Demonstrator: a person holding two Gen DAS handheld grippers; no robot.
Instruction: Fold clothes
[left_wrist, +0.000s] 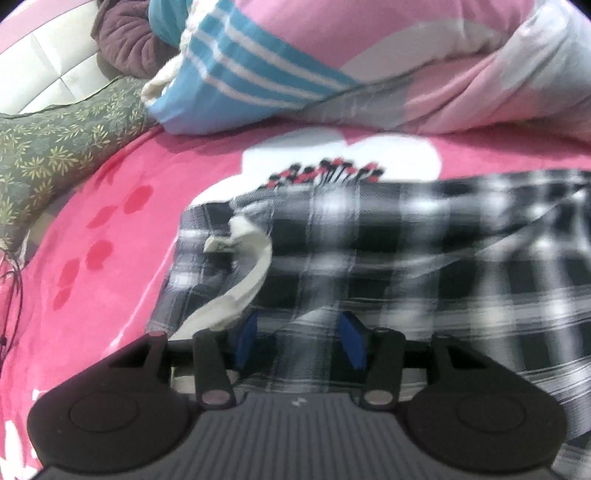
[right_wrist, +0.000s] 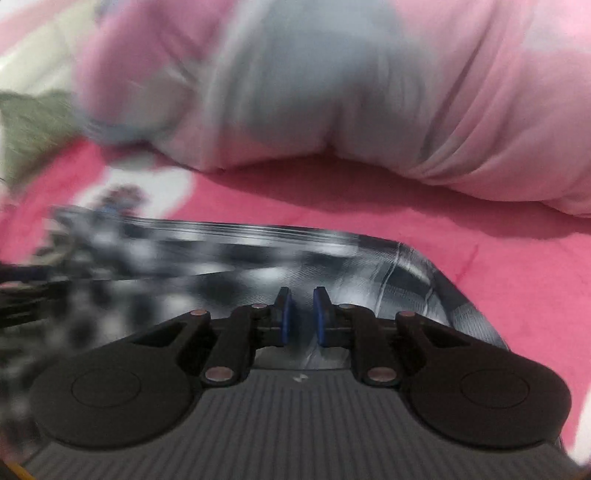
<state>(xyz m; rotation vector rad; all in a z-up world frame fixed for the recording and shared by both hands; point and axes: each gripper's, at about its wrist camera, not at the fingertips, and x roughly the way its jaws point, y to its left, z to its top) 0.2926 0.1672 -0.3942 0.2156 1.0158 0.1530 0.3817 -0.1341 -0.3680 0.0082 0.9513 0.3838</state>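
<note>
I have both grippers low over a black-and-white plaid shirt (left_wrist: 369, 236) spread across the pink bedspread (left_wrist: 110, 206). From the left wrist camera, the left gripper (left_wrist: 301, 332) sits at the shirt's near edge, close to the collar end, where the white inner neckband (left_wrist: 247, 266) with its small label (left_wrist: 218, 245) curls up. Its blue fingers (left_wrist: 248, 330) stand apart, and a ridge of plaid cloth rises between them; I cannot tell from this blurred view whether the pads actually press on it, so I treat them as spread with fabric in the gap.

From the right wrist camera, the right gripper (right_wrist: 303, 314) is at the shirt's (right_wrist: 258, 258) other end, near a rounded corner of the fabric. Its blue fingers (right_wrist: 284, 314) are close together with only a narrow slit left, and a pale fold of the plaid runs up into that slit. The picture is smeared, so I cannot tell whether the cloth is truly pinched.

Beyond the shirt lies a bunched pink and pale grey duvet (right_wrist: 369, 92). In the left view I also see a blue-and-white striped towel (left_wrist: 236, 70) on the duvet's left, a green leaf-patterned pillow (left_wrist: 62, 147) at the bed's left side, and a dark maroon round cushion (left_wrist: 125, 44) behind it.
</note>
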